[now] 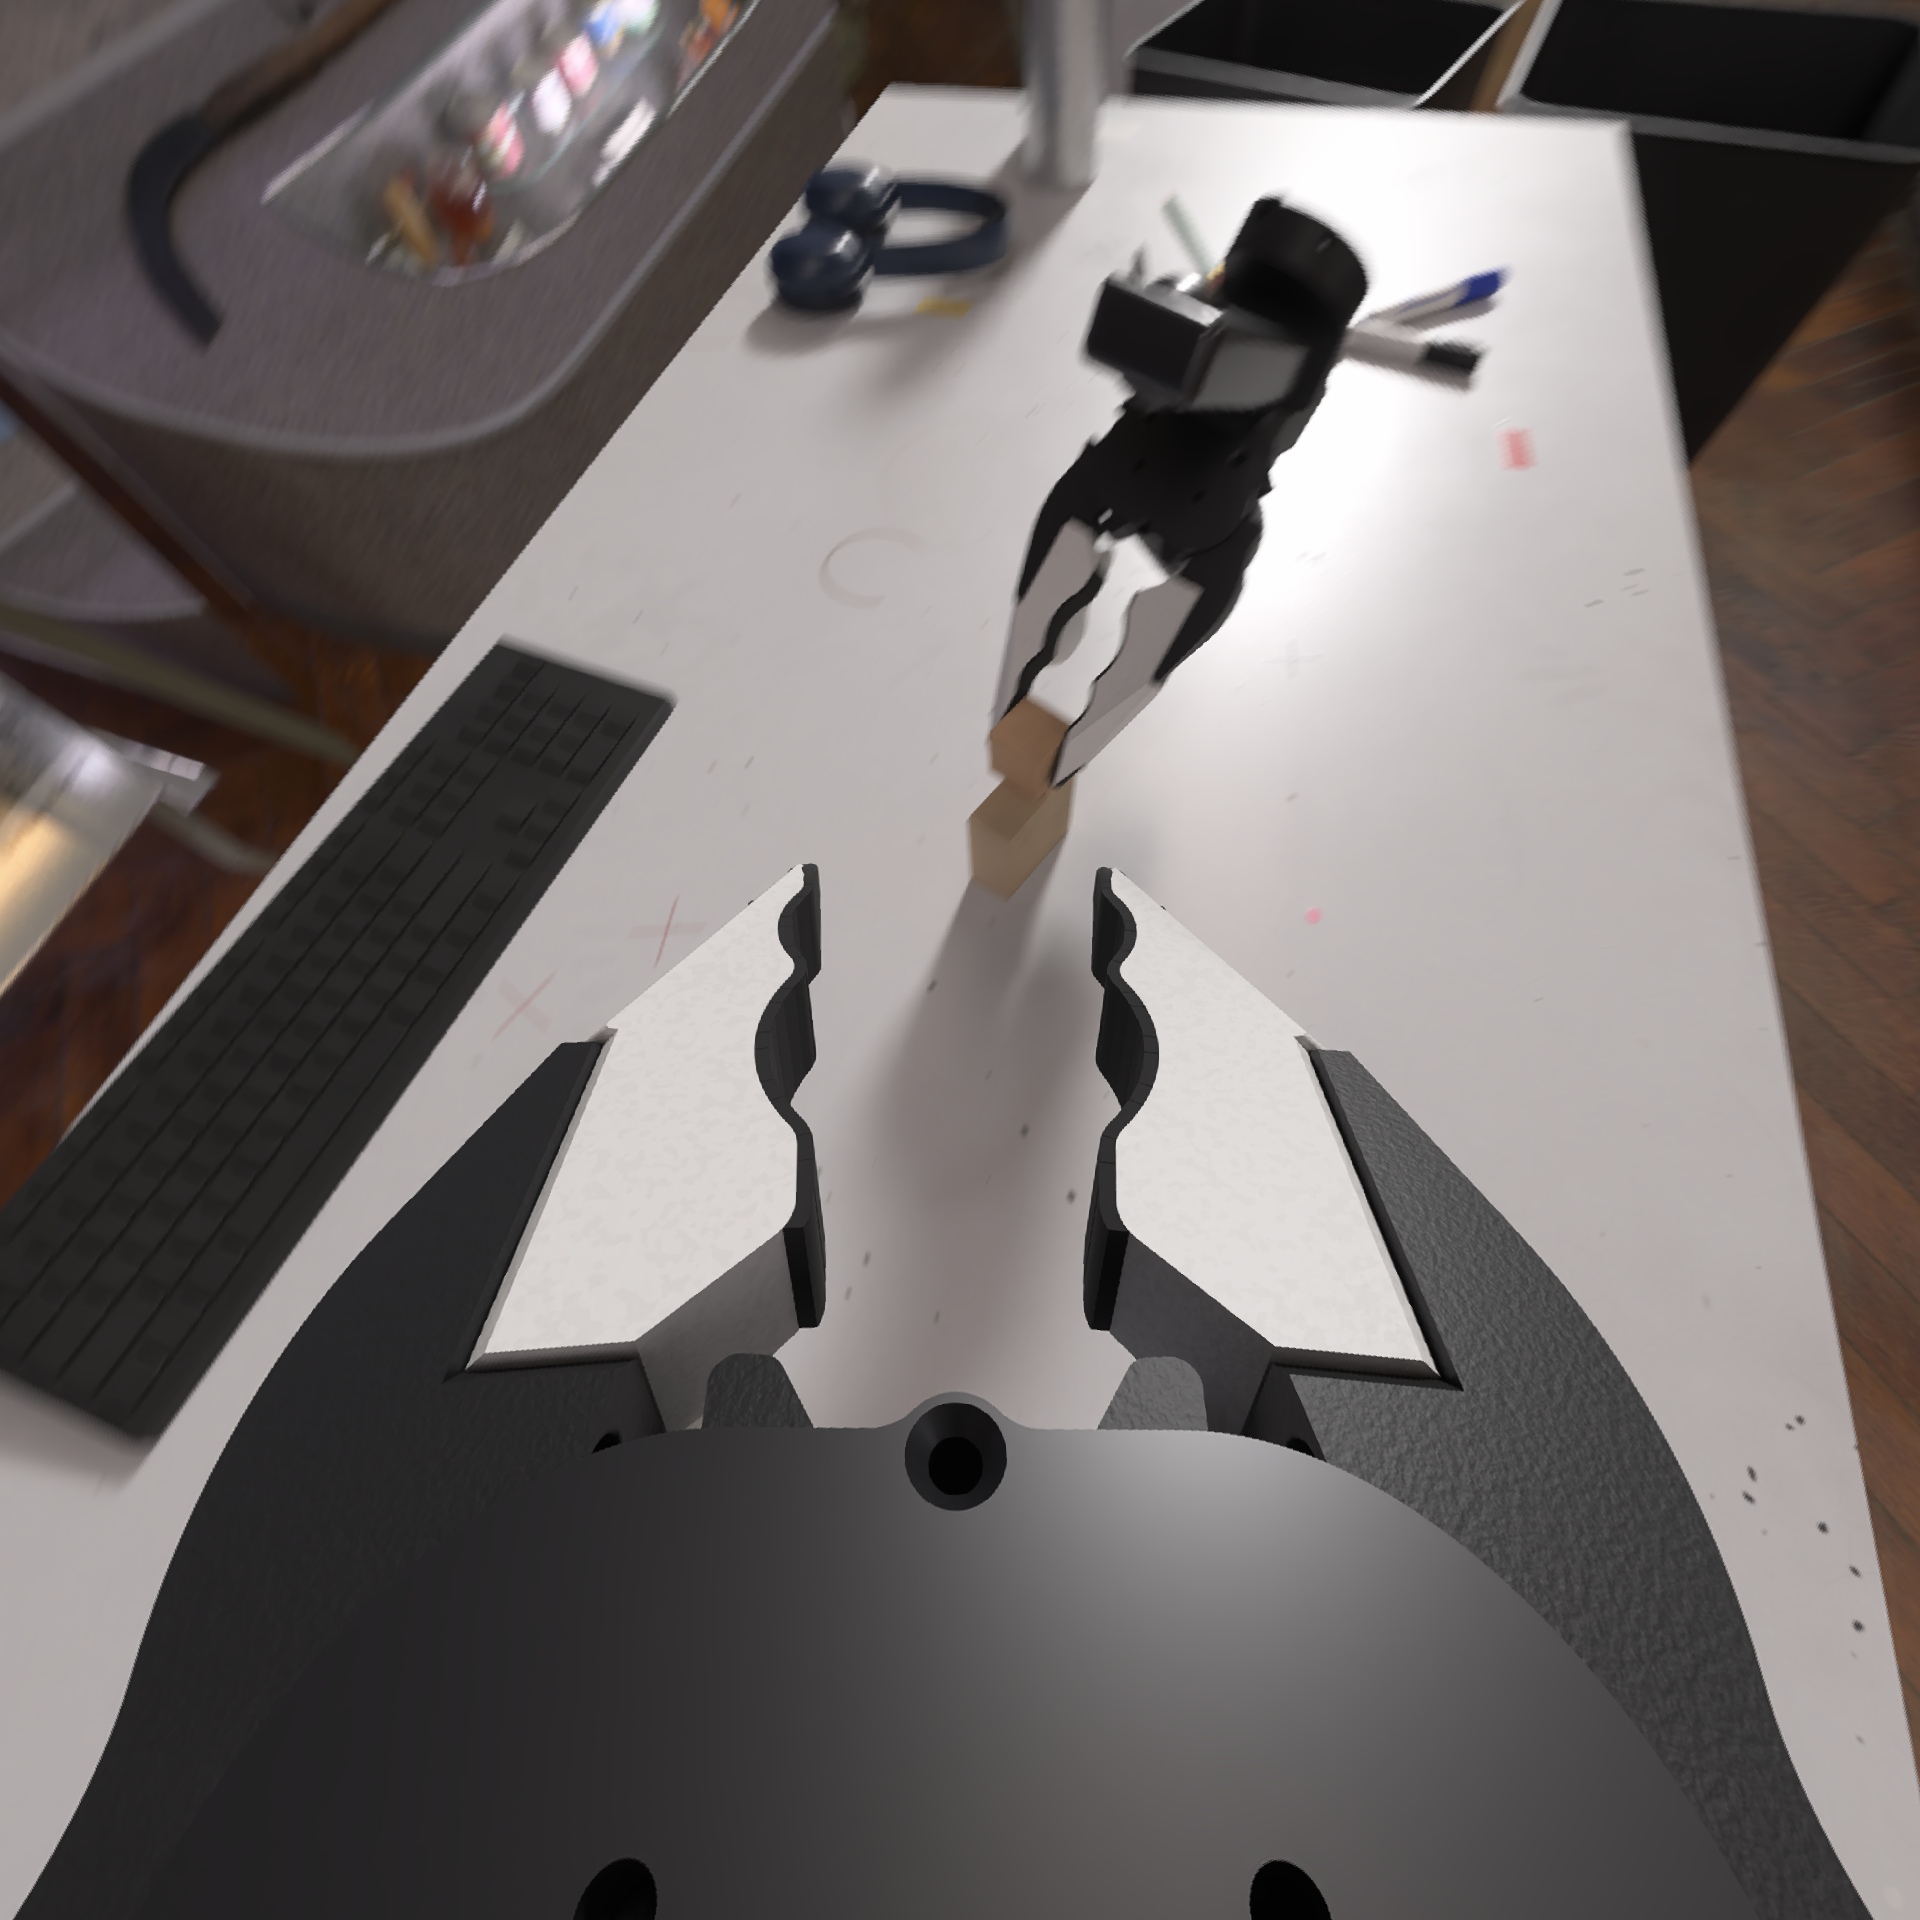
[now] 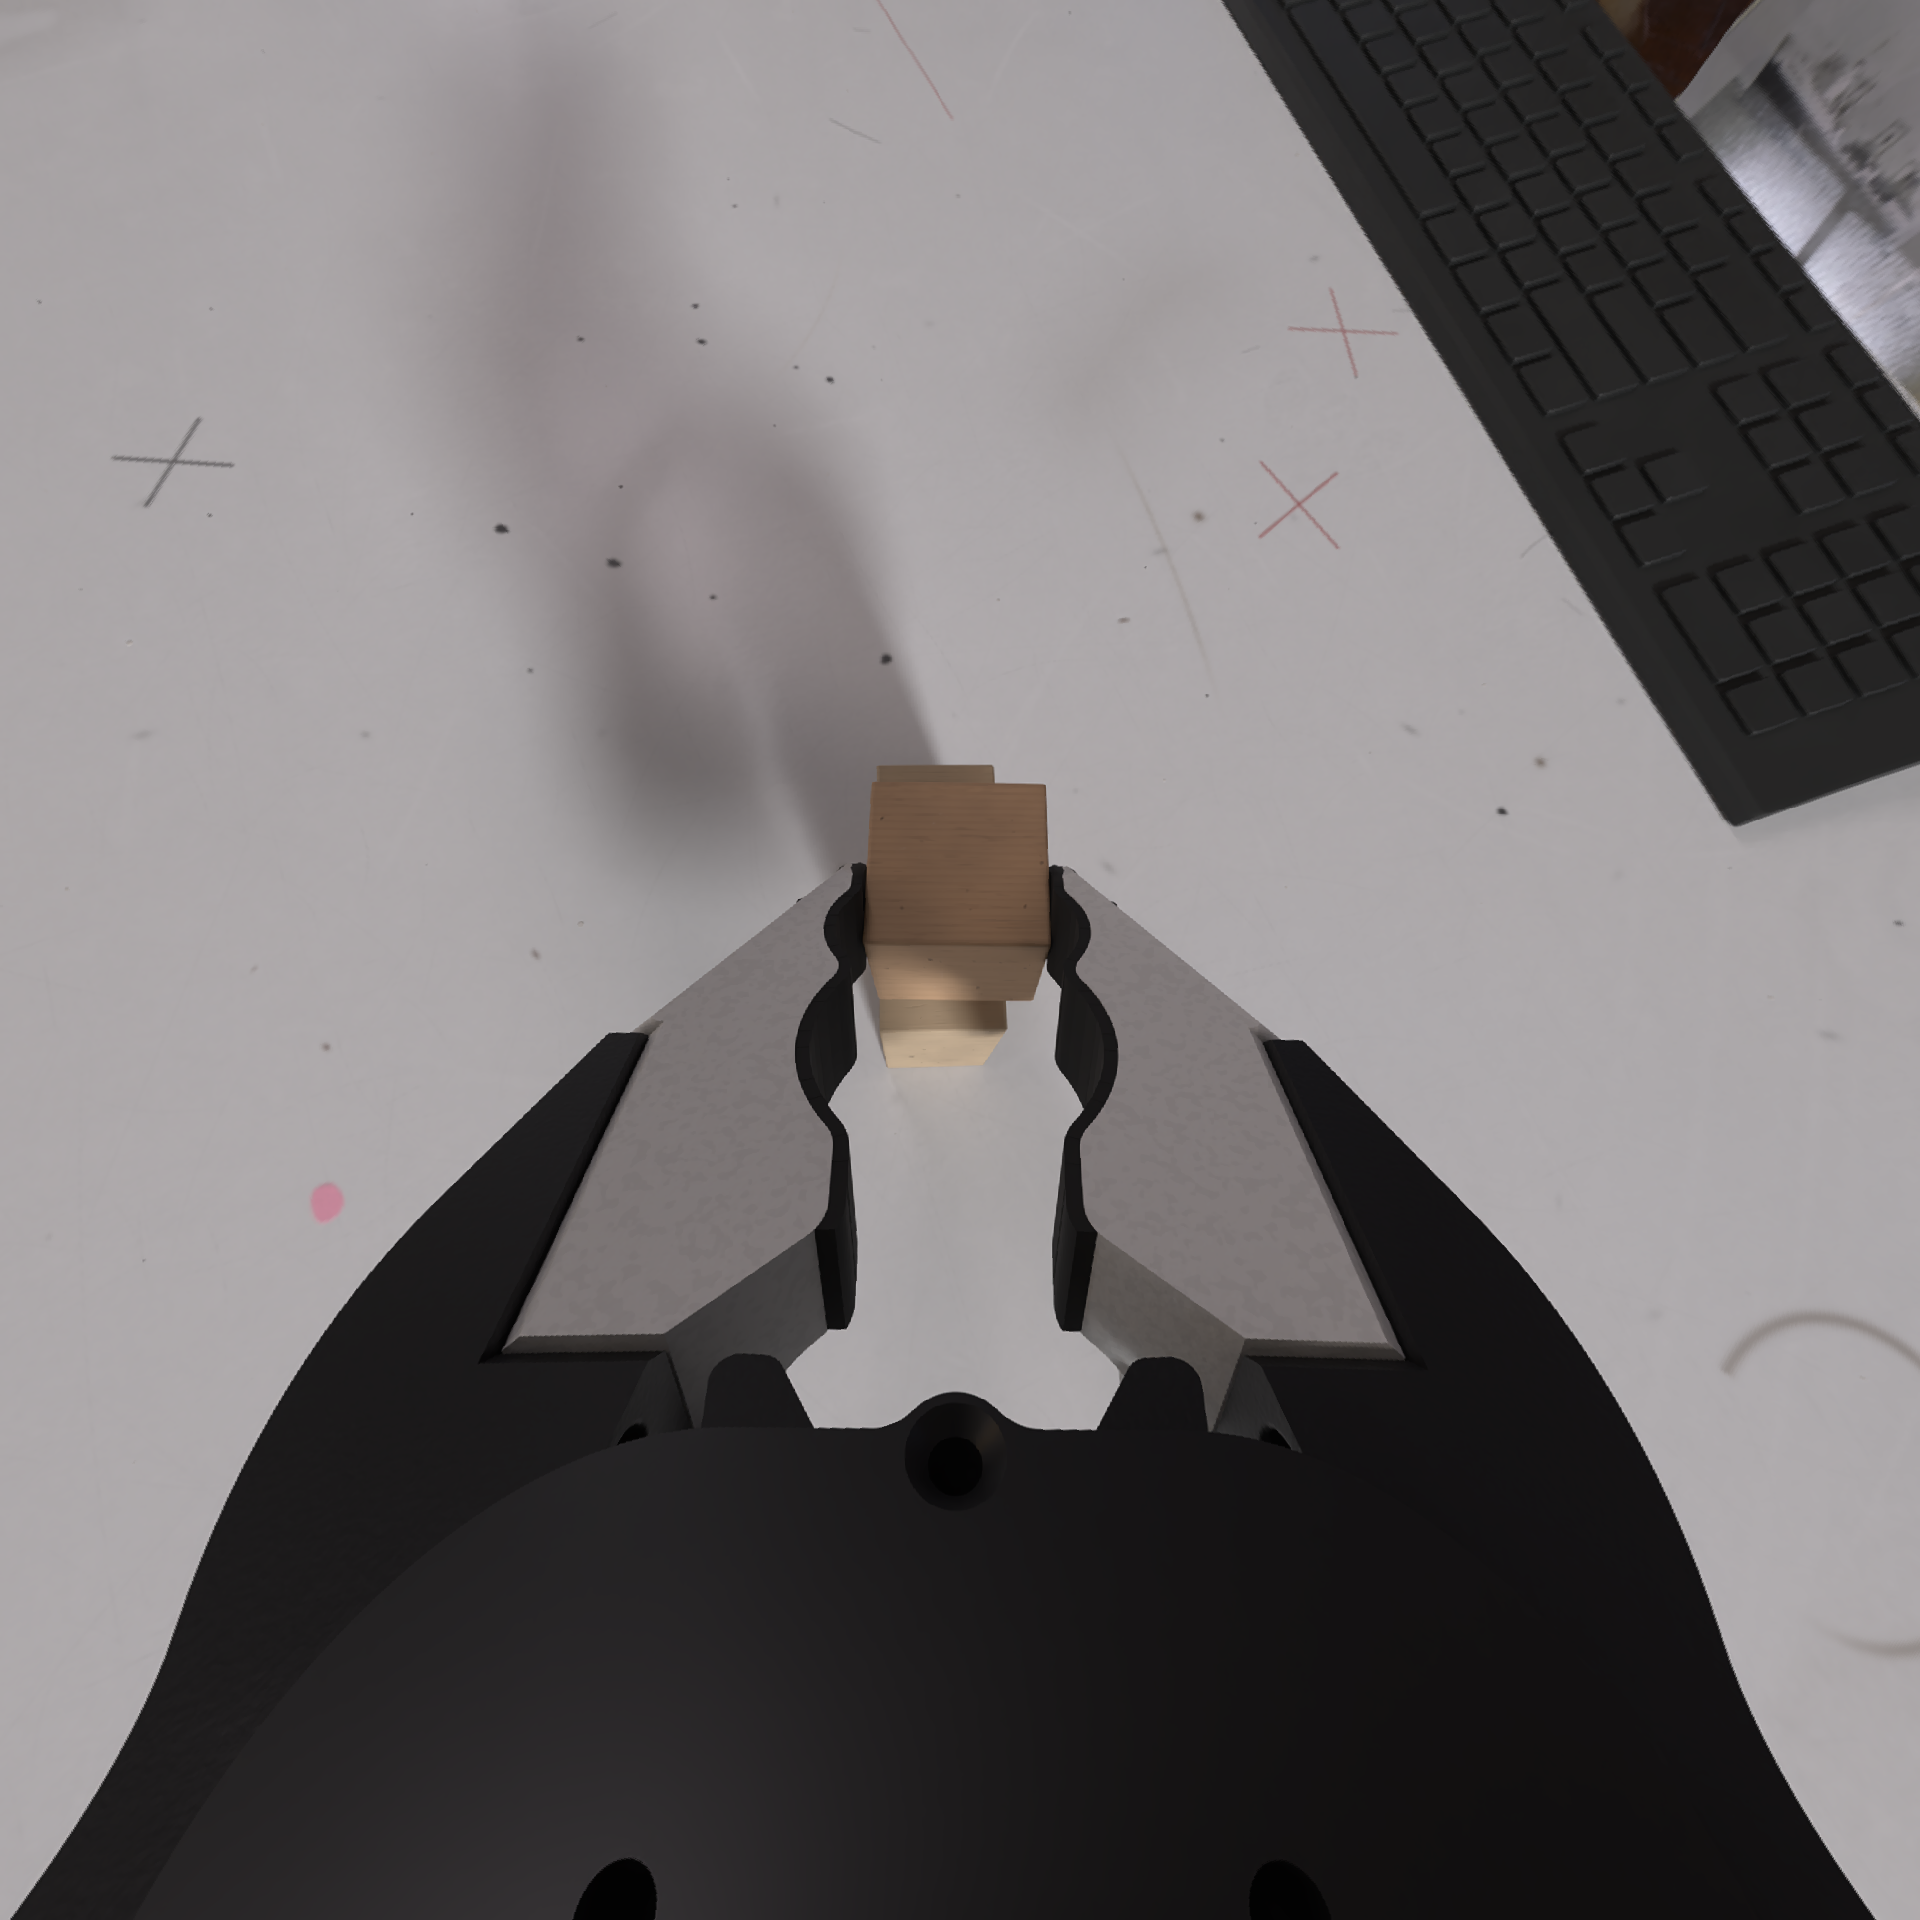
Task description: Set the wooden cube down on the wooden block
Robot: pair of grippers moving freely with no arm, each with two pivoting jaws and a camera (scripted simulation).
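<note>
Right gripper (image 2: 956, 904) jaws clamped wooden cube (image 2: 956, 878) at frame centre, slightly offset over wooden block (image 2: 943, 1034); recommend centring before release; left gripper (image 1: 956, 914) jaws stood wide, empty

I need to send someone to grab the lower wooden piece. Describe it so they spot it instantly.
Start at the black keyboard on the white desk; beside it two wooden pieces are stacked. The wooden block is the paler lower one on the desk; the wooden cube above sits between gripper fingers.

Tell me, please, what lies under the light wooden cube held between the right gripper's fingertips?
Under the light wooden cube stands the paler wooden block on the white table. The cube covers most of the block's top, so whether they touch cannot be seen. The right gripper grips the cube.
</note>
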